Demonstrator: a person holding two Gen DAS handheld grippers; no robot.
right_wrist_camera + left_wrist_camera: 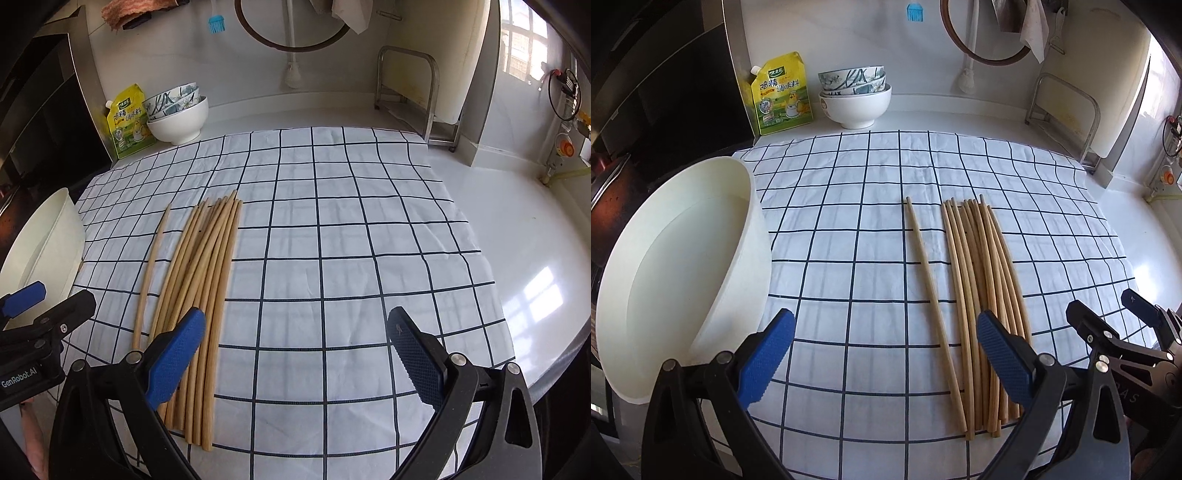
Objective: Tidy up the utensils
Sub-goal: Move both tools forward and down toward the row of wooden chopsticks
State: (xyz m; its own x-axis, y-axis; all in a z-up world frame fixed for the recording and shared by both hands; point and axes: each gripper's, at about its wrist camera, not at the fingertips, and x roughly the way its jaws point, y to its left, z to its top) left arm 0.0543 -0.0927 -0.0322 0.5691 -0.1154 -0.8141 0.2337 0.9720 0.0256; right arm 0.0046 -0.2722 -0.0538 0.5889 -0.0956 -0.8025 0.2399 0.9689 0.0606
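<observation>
Several wooden chopsticks (986, 280) lie side by side in a bundle on the checked cloth (849, 221), with one single chopstick (929, 284) apart on their left. A white tub (679, 273) lies tipped at the cloth's left edge. My left gripper (886, 354) hovers open above the near ends, its right pad over the bundle. In the right wrist view the bundle (207, 280) and the single chopstick (151, 269) sit left of centre. My right gripper (295, 354) is open and empty, its left pad over the bundle's near ends.
Stacked bowls (855, 96) and a yellow refill pouch (779, 94) stand at the back wall. A metal rack (1067, 114) stands at the back right. The tub (40, 254) and the other gripper (33, 332) show at left. Bare white counter (517, 229) lies right of the cloth.
</observation>
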